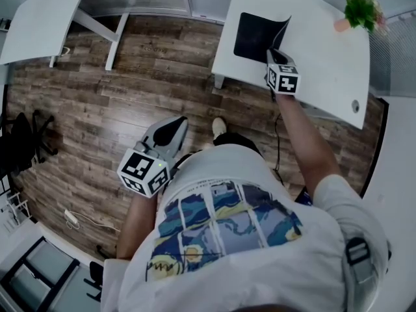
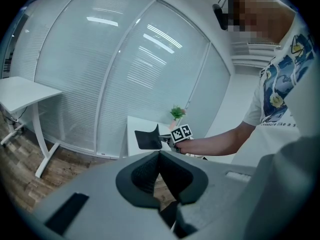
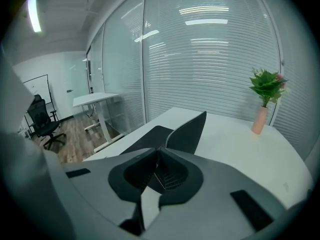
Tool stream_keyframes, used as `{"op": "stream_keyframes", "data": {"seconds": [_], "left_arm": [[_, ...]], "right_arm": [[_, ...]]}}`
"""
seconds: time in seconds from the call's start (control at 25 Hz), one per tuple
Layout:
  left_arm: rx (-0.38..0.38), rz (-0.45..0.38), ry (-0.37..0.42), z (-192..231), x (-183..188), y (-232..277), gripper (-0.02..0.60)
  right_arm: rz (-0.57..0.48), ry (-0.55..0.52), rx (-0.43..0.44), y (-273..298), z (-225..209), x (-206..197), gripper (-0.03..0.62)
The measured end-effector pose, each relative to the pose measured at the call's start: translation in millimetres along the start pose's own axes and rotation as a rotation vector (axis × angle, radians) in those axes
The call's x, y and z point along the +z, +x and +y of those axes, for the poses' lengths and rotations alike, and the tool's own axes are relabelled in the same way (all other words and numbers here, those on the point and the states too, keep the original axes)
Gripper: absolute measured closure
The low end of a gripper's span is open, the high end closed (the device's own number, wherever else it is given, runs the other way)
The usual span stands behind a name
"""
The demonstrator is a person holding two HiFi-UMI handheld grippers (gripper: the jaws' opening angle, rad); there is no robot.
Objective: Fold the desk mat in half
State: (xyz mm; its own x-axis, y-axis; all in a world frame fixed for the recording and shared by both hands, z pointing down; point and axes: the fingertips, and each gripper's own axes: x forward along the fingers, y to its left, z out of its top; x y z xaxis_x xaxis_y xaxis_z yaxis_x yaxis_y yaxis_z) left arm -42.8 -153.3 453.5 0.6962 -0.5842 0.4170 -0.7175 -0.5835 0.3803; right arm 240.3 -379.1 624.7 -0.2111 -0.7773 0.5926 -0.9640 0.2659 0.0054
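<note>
The black desk mat (image 1: 252, 38) lies on the white desk (image 1: 325, 57) near its left end. My right gripper (image 1: 273, 54) is shut on the mat's right edge, and that edge stands lifted and curls up off the desk. In the right gripper view the raised flap (image 3: 186, 130) rises just beyond the jaws, with the flat part (image 3: 149, 137) to its left. My left gripper (image 1: 171, 132) hangs over the wooden floor beside the person's body, far from the desk, jaws shut with nothing between them. The left gripper view shows the mat (image 2: 147, 140) held up by the right gripper (image 2: 163, 140).
A small green plant in a pink vase (image 1: 359, 12) stands at the desk's far right corner. A second white desk (image 1: 39, 21) is at the left across the wood floor (image 1: 130, 90). A black office chair (image 1: 26, 142) stands at the far left.
</note>
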Motion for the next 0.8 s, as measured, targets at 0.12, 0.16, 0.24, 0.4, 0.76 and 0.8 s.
{"op": "stream_keyframes", "data": {"seconds": [0.12,0.16,0.24,0.4,0.76,0.8], "left_arm": [[0.006,-0.004,-0.003,1.9,0.0,-3.3,0.578],[0.007,-0.006,-0.003,2.5,0.5,-4.2,0.578],[0.011,-0.011,-0.003,3.5,1.2,-5.9,0.578],[0.023,-0.013,-0.012,5.0,-2.2,-10.8,0.578],[0.058,-0.015,-0.034,9.3,-8.1,-21.3,0.578],[0.062,-0.015,-0.036,10.2,-8.3,-22.5,0.578]], "right_arm": [[0.004,-0.015,0.024,3.9,12.1,1.6,0.574],[0.006,-0.019,0.032,5.3,16.0,1.7,0.574],[0.011,-0.032,0.049,8.7,23.5,1.9,0.574],[0.018,-0.044,0.081,15.9,39.7,2.7,0.574],[0.051,-0.106,0.098,32.6,62.0,-3.8,0.574],[0.053,-0.109,0.103,35.9,64.7,-5.5,0.574]]}}
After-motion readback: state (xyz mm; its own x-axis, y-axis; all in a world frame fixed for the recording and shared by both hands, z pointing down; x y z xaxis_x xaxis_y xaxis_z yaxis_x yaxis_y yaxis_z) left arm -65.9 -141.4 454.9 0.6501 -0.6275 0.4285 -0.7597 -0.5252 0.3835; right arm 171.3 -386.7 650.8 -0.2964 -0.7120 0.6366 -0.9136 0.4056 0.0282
